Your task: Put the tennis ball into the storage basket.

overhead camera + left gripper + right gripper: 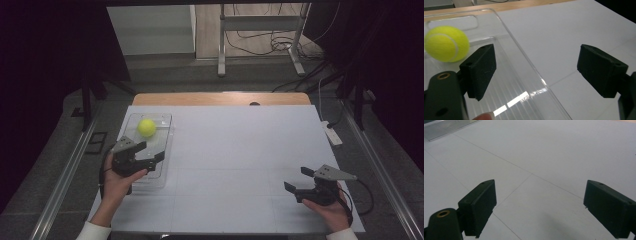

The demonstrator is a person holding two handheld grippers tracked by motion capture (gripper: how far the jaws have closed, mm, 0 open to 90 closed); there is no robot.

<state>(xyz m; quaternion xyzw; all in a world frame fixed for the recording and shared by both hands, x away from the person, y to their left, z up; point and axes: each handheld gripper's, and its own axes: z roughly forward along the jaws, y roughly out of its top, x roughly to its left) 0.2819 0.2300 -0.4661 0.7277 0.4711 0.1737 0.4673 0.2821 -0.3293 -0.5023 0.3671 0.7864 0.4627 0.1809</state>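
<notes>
A yellow tennis ball (146, 127) lies in the far part of a clear plastic tray (166, 170) at the table's left. My left gripper (152, 150) hovers open over the tray's near half, one jaw above the tray, the other beyond its right wall, with nothing between them. In the left gripper view the tennis ball (446, 44) sits beyond the left jaw, past the left gripper (536, 72), and the tray's wall (524, 67) runs between the jaws. My right gripper (298, 180) rests open at the table's near right. In the right gripper view the right gripper (540, 207) stands over bare white board.
A white board (235, 160) covers the wooden table (220, 98). A white power strip (332, 133) lies off the board's right edge. Metal rails run along both sides of the table, and a stand with cables is on the floor beyond.
</notes>
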